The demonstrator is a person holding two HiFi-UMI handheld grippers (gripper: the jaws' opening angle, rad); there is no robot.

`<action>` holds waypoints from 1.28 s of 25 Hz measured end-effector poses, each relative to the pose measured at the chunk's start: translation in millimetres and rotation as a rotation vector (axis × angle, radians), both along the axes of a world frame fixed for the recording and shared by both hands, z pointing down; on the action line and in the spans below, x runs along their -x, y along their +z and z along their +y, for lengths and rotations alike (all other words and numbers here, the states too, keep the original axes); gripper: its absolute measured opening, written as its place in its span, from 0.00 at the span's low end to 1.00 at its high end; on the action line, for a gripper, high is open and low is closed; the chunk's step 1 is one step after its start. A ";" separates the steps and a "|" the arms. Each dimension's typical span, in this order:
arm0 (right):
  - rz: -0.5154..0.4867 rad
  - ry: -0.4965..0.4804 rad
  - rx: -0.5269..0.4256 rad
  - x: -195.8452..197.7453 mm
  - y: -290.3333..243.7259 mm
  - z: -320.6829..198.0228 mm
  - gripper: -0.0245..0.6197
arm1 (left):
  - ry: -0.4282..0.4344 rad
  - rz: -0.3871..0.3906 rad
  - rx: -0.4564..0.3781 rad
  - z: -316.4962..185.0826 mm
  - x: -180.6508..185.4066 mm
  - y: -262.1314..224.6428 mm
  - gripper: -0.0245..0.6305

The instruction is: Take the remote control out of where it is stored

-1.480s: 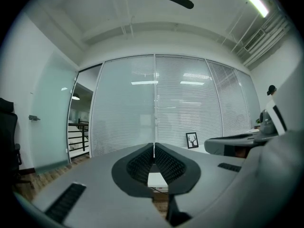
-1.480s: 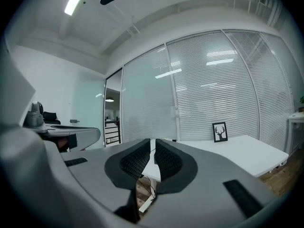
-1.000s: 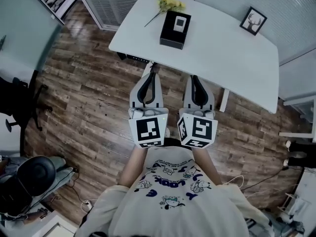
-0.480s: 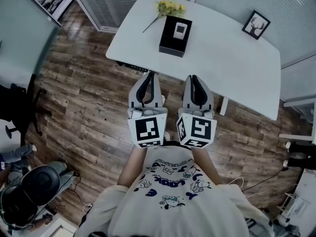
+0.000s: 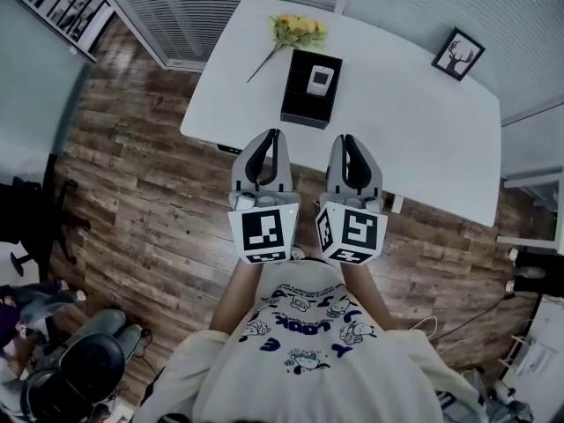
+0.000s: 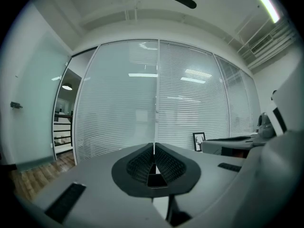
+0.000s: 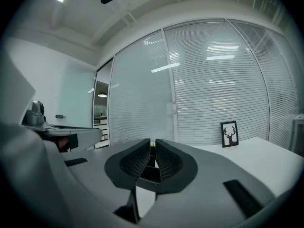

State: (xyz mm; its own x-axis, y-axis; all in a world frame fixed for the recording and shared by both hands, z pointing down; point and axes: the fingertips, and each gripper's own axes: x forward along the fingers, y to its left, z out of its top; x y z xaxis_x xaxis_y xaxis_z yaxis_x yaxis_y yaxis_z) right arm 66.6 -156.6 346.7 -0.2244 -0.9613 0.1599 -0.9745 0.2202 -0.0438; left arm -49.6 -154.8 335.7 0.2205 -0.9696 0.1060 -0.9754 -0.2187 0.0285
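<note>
A light grey remote control (image 5: 319, 79) lies in the far end of an open black box (image 5: 308, 104) on the white table (image 5: 414, 130). In the head view both grippers are held side by side, level, just short of the box. My left gripper (image 5: 274, 134) is shut and empty, its tips at the table's near edge. My right gripper (image 5: 345, 139) is also shut with nothing in it, reaching just over that edge. The left gripper view shows my left gripper (image 6: 154, 145) with its jaws together; the right gripper view shows my right gripper (image 7: 153, 141) the same, with only a slit between them.
Yellow flowers (image 5: 295, 32) lie beyond the box. A framed deer picture (image 5: 458, 55) stands at the table's far right, before a glass wall with blinds (image 6: 156, 94). An office chair (image 5: 66, 382) is on the wooden floor at the lower left.
The person has walked toward the table. Both grippers, jaws unchanged, now reach its near edge, and the black box lies closer in front of them.
</note>
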 end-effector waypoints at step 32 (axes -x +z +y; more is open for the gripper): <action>0.009 0.213 0.134 -22.1 45.7 -179.2 0.12 | 0.336 -0.084 0.259 -199.9 -37.7 81.1 0.07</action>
State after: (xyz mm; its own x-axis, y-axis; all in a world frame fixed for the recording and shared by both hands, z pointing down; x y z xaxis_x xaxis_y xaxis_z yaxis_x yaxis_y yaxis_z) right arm 88.7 -335.8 392.4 -0.0168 -0.9567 0.2905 -0.9988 0.0024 -0.0496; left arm -11.9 -354.6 416.8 0.4993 -0.7846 0.3676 -0.8527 -0.5202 0.0478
